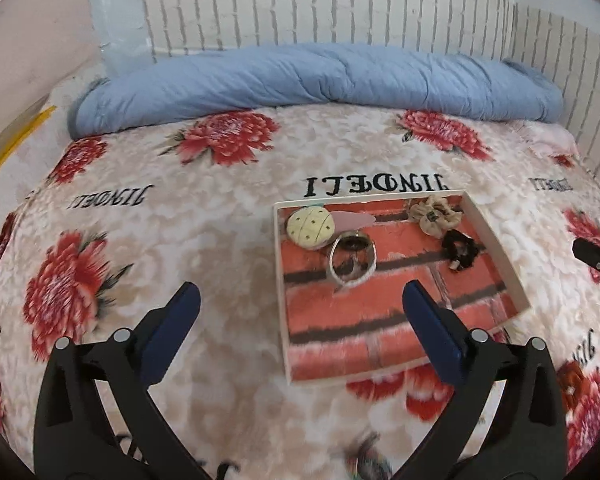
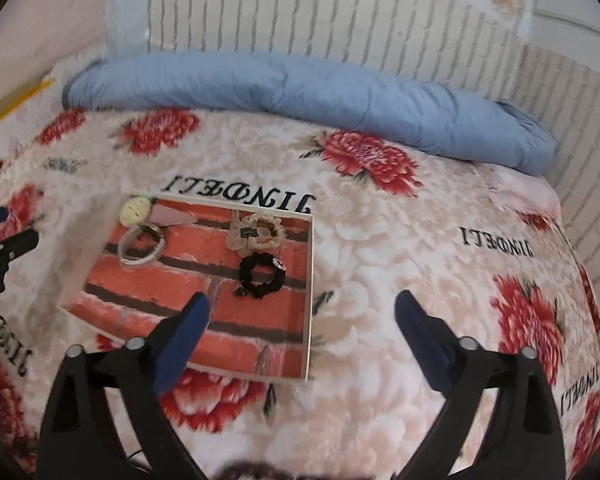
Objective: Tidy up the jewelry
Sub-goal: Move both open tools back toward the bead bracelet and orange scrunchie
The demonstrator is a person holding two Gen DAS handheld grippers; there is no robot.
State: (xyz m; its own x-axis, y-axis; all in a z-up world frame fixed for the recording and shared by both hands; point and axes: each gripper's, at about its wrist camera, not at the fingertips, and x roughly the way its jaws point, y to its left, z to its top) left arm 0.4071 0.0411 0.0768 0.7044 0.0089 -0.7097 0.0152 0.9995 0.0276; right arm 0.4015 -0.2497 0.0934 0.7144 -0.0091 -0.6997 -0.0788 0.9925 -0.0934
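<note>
A shallow white box (image 1: 496, 240) with a brick-print floor lies on the bed; it also shows in the right wrist view (image 2: 311, 280). In it lie a pale yellow round clip (image 1: 311, 226), a pink hair clip (image 1: 354, 218), a silver bangle (image 1: 352, 264), a beige scrunchie (image 1: 434, 212) and a black scrunchie (image 1: 460, 250). The same bangle (image 2: 142, 246), beige scrunchie (image 2: 256, 234) and black scrunchie (image 2: 260, 274) show in the right wrist view. My left gripper (image 1: 300, 304) is open and empty above the box's near left edge. My right gripper (image 2: 302, 312) is open and empty over the box's near right corner.
The bed carries a cream blanket (image 1: 180, 240) with red flowers and black lettering. A rolled blue quilt (image 1: 320, 80) lies along the far side against a brick-pattern wall (image 1: 340, 0). The right gripper shows at the right edge of the left wrist view (image 1: 598, 260).
</note>
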